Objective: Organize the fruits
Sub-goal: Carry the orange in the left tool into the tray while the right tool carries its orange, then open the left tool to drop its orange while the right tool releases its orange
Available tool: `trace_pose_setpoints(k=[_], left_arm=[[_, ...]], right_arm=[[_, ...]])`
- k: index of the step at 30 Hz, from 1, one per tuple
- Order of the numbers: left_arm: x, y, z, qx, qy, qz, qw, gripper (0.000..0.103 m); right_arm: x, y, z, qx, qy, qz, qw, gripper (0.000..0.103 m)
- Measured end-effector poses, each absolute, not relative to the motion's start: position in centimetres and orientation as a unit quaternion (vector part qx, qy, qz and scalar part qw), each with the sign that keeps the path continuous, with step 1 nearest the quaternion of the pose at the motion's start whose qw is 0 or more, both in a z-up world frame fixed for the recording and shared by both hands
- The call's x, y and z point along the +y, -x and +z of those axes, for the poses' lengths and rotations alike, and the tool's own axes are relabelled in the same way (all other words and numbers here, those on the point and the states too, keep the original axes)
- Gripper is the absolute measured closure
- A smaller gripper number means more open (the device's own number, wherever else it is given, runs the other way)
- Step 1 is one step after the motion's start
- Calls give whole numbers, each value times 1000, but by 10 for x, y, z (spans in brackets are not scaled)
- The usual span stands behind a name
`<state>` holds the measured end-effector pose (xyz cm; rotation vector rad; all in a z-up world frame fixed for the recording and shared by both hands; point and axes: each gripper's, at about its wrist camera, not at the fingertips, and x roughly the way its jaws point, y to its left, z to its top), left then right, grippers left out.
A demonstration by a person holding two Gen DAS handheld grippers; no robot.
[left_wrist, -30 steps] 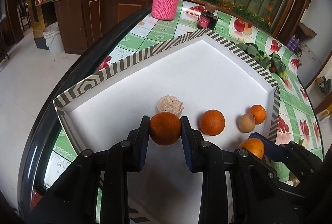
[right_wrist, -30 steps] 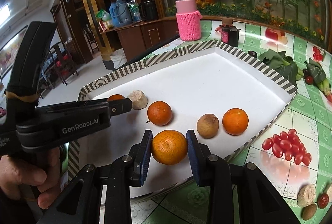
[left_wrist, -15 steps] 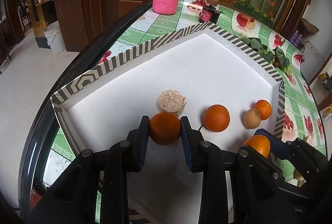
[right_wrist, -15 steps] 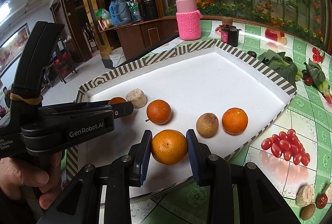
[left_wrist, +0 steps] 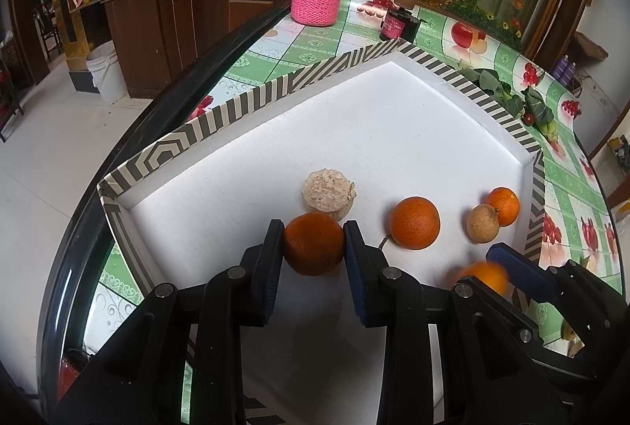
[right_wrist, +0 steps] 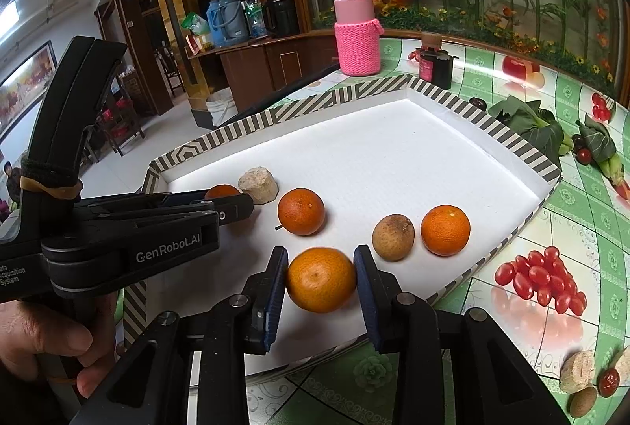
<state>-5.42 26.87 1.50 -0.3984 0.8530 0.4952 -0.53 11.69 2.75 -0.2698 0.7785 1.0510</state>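
Note:
My left gripper (left_wrist: 314, 243) is shut on a dark orange (left_wrist: 313, 244), low over the white tray (left_wrist: 393, 133), just in front of a beige round cake (left_wrist: 328, 193). My right gripper (right_wrist: 319, 279) is shut on a lighter orange (right_wrist: 321, 279) near the tray's front edge; this orange also shows blurred in the left wrist view (left_wrist: 486, 277). Lying in the tray are another orange (right_wrist: 301, 211), a brown round fruit (right_wrist: 393, 237) and a small orange (right_wrist: 445, 230). The left gripper also shows in the right wrist view (right_wrist: 236, 206).
The tray has a striped rim (right_wrist: 354, 94) and lies on a green fruit-print tablecloth (right_wrist: 571, 267). A pink knitted-sleeve bottle (right_wrist: 356, 39) and a small dark jar (right_wrist: 435, 65) stand behind it. Leafy greens (right_wrist: 531, 122) lie at the right. Small loose items (right_wrist: 579, 376) lie at the front right.
Both grippers have stayed shut on their oranges. The left gripper has drawn back slightly from the cake; the right gripper's orange looks blurred by motion.

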Motion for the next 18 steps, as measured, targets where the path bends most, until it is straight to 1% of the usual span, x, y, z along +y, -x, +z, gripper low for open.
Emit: trace_pose_setpoints(k=[6, 9, 11, 13, 18], left_arm=[[268, 53, 14, 410, 184, 241, 860, 73], [267, 53, 14, 410, 182, 238, 861, 68], [264, 52, 14, 411, 176, 236, 863, 60], [263, 52, 15, 408, 175, 235, 865, 56], [266, 53, 16, 401, 190, 231, 866, 56]], right_arm=[[116, 5, 28, 362, 120, 491, 783, 69], [116, 5, 28, 362, 120, 491, 783, 69], [116, 5, 28, 362, 120, 491, 783, 69], [116, 5, 28, 362, 120, 491, 783, 69], [110, 3, 30, 362, 93, 487, 790, 69]])
